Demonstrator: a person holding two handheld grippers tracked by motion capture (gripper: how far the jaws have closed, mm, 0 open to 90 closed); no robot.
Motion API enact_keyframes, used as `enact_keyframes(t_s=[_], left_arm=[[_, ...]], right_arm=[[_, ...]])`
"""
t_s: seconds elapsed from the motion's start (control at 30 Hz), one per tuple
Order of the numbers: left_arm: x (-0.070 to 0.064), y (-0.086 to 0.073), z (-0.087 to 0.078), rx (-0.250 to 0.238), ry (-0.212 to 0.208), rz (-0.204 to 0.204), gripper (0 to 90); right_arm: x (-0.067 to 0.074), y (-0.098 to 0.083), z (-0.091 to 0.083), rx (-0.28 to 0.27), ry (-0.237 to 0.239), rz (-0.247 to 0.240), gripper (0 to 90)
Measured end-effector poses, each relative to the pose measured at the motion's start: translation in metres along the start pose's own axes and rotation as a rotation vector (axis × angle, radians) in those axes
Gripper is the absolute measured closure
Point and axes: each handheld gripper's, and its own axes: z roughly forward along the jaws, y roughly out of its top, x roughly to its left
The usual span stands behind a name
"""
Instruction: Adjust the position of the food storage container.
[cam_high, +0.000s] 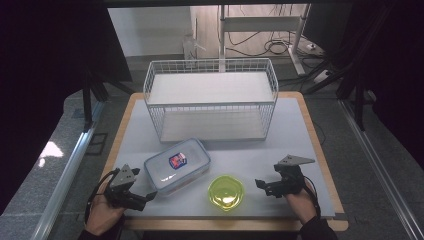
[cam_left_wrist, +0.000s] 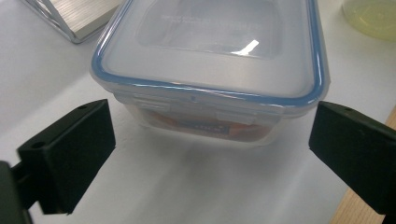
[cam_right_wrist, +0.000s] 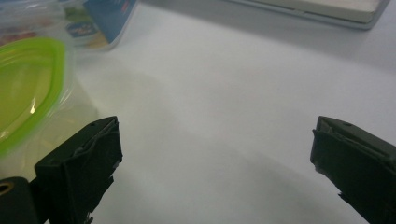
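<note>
A clear rectangular food box (cam_high: 177, 165) with a blue-rimmed lid and a red-and-blue label lies on the white mat, front left of centre. My left gripper (cam_high: 148, 196) rests just left of it, held by a hand, jaws wide apart with nothing between them. In the left gripper view the box (cam_left_wrist: 210, 60) sits just ahead of the open left gripper (cam_left_wrist: 212, 154). A round container with a lime-green lid (cam_high: 226, 192) stands at front centre. My right gripper (cam_high: 261, 186) lies to its right, open and empty. The right gripper view has the green lid (cam_right_wrist: 25, 88) at the left, beside the right gripper (cam_right_wrist: 217, 163).
A white wire basket (cam_high: 210, 98) with a white shelf board stands at the back of the mat, its open side towards me. The wooden table edge (cam_high: 320, 145) frames the mat. Bare mat (cam_high: 260, 152) lies between the basket and the two containers.
</note>
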Motion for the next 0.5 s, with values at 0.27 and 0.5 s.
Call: enact_keyframes(t_s=[0.27, 0.5], left_arm=[[0.0036, -0.0026, -0.0024, -0.046, -0.015, -0.041, 1.9], [0.0065, -0.0037, -0.0048, -0.076, -0.028, -0.068, 2.9]], right_arm=[[0.0080, 0.0027, 0.0068, 0.032, -0.016, -0.039, 0.0], [0.0081, 0.0031, 0.0072, 0.048, -0.001, -0.033, 0.4]])
